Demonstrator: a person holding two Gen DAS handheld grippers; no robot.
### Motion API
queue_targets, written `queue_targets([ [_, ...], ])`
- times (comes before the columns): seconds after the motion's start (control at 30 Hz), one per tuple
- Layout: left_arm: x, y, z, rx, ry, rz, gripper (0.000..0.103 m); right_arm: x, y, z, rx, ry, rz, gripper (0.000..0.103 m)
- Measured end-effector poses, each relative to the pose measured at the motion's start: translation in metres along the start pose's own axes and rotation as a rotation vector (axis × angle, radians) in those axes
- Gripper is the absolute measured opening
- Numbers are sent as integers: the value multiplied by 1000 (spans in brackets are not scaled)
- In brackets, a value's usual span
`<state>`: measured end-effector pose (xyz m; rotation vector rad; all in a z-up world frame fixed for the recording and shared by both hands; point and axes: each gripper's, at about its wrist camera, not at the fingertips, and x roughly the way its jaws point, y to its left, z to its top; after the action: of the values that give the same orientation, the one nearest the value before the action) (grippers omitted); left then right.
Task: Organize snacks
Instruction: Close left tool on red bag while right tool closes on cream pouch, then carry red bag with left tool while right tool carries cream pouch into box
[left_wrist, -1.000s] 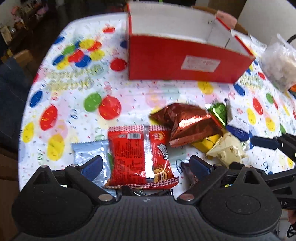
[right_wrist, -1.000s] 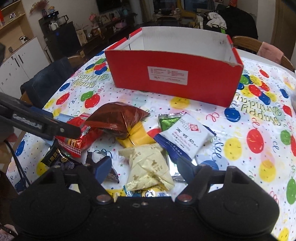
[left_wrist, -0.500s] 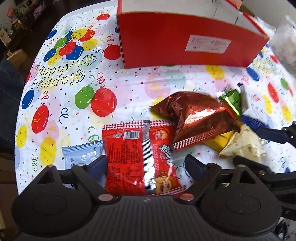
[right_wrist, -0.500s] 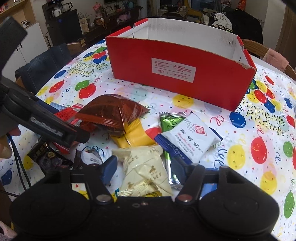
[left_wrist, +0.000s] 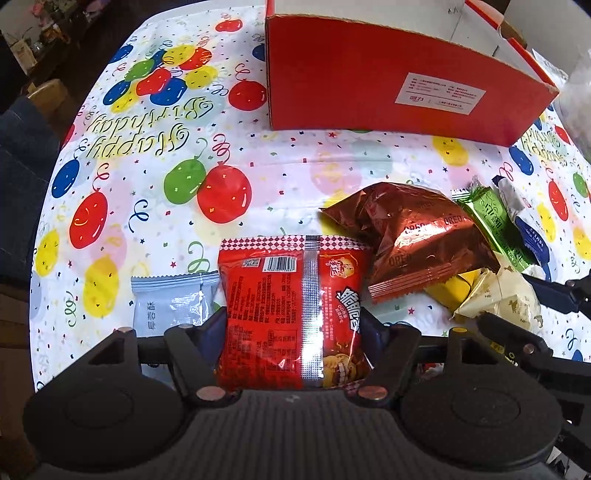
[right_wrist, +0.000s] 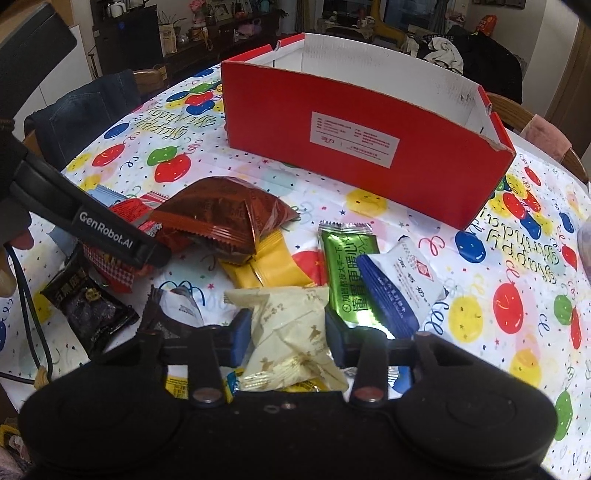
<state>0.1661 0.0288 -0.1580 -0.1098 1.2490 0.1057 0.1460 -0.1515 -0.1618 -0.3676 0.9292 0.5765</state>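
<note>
Left gripper (left_wrist: 293, 328) jaws are closing around the red packet (left_wrist: 291, 314), blue pads now at both its sides and seemingly touching; a second ago they stood wide with the packet loose between them. Right gripper (right_wrist: 288, 332) jaws are closing too, pads pressed on the cream packet (right_wrist: 291, 339), which bulges up between them; a second ago they were wide apart around it. Both grippers have come down a little onto the pile. Judged: both picks are nearly secured, lift and carry to the box come next; nothing is sorted yet. Around the left gripper: grey packet (left_wrist: 170, 302) just left of the red one, partly under it; brown Oreo bag (left_wrist: 413, 240) just right, lying over a yellow packet (left_wrist: 456, 291). Around the right gripper: green packet (right_wrist: 347, 273) and white-blue packet (right_wrist: 402, 280) just beside the cream one on the right, black packet (right_wrist: 88, 306) to the left, near the left gripper's finger that crosses the view. All lie on the balloon tablecloth (left_wrist: 155, 177). Red box (right_wrist: 365, 147) stands open at the far side, well apart from the pile; white inner walls show, floor hidden, so I cannot tell what is in it. No snack shows above its rim.
</note>
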Motion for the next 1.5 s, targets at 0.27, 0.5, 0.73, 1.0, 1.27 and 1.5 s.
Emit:
queue_targets([
  [0.27, -6, 6, -4, -58, -10, -20, 71, -7, -4, 1, 55, -13, 4, 34],
  [0.5, -26, 17, -13, -132, -45, -39, 71, -29, -10, 1, 118, -46, 17, 33],
  [0.73, -62, 20, -18, -169, -106, -47, 71, -57, -24, 7, 189, -82, 35, 34],
  [1.0, -112, 15, -8, -194, -207, -68, 71, -85, -47, 28, 259, -137, 47, 34],
  [1.27, -143, -7, 35, -148, -279, -92, 71, -102, -75, 72, 277, -221, 45, 34],
  [1.5, -145, -26, 88, -108, -311, -65, 71, -89, -101, 117, 256, -260, 29, 34],
])
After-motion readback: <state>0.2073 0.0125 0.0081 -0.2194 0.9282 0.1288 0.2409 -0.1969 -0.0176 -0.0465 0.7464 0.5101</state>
